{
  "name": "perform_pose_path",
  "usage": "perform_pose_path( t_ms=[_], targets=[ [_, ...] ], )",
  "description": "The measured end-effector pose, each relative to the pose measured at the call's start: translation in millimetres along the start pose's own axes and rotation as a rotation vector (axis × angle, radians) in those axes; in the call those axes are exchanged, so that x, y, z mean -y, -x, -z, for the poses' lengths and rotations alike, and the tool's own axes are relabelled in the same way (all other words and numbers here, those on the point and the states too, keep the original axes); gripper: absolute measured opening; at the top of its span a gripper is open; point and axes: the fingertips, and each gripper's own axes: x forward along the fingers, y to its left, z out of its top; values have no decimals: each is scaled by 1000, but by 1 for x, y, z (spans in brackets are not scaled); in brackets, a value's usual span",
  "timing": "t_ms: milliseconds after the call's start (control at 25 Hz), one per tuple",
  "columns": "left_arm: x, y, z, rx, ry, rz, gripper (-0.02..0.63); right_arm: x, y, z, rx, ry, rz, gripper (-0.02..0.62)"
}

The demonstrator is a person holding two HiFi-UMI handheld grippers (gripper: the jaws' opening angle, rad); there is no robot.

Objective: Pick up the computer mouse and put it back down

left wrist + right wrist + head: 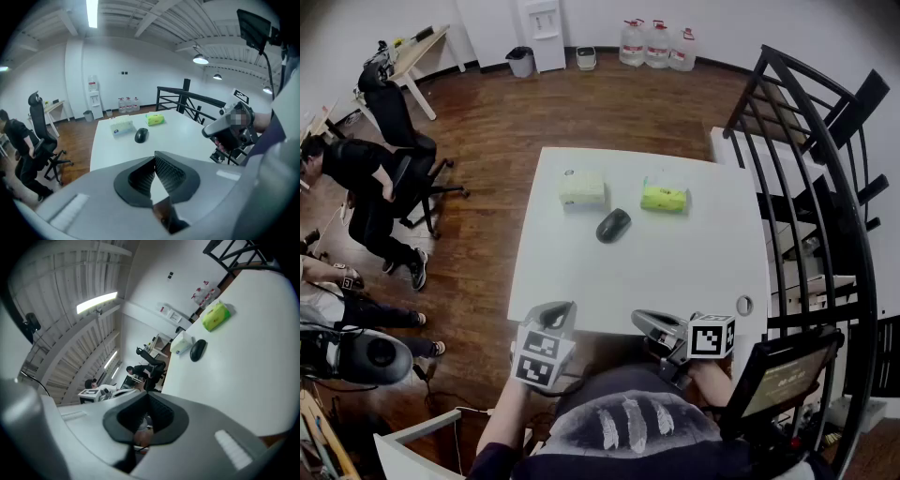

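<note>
Both grippers hovered at the near edge of the white worktop (675, 272). The left gripper (560, 315) had its jaws pressed fully together with nothing in them, and the right gripper (645, 322) had its jaws shut and empty too. The black computer mouse (613, 225) lay untouched toward the far side of the worktop, well apart from both and almost straight ahead between them, perhaps slightly nearer the right one. Its long axis slanted from near-left to far-right, so I judged either pair of jaws would have to open and come down across its narrow sides.

Just beyond it sat a pale tissue pack (582, 187) to the left and a green tissue pack (664, 197) to the right. The rest of the surface was bare. Around it were a wooden floor (487, 141), a black railing (806, 141) on the right, water bottles (656, 42) by the far wall, and a seated person (356, 178) at the left.
</note>
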Motion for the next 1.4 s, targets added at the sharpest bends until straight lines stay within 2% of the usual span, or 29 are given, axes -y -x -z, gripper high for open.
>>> perform_pose_path(
  t_ms=[120,200,320,480,560,760,1000,1400],
  targets=[
    [-6,-30,-36,13,-47,-46,18,15,10,-28,-17,24,-12,3],
    [-3,-52,-54,7,-69,-42,137,27,20,-43,-26,31,-16,3],
    [-1,-84,-79,0,-83,-28,235,48,30,-62,-51,30,-15,3],
    [-8,-125,-102,-22,-108,-14,398,65,35,-76,-60,0,-13,3],
    [-17,-148,-107,-38,-110,4,433,74,35,-81,-53,-17,0,3],
    [-42,-214,-103,-126,-139,58,445,101,29,-103,-4,-58,61,3],
    [-56,-283,-79,-269,-181,121,445,121,27,-120,13,-98,141,3],
    [-64,-334,-46,-429,-239,140,445,142,3,-138,2,-153,136,3]
  ],
)
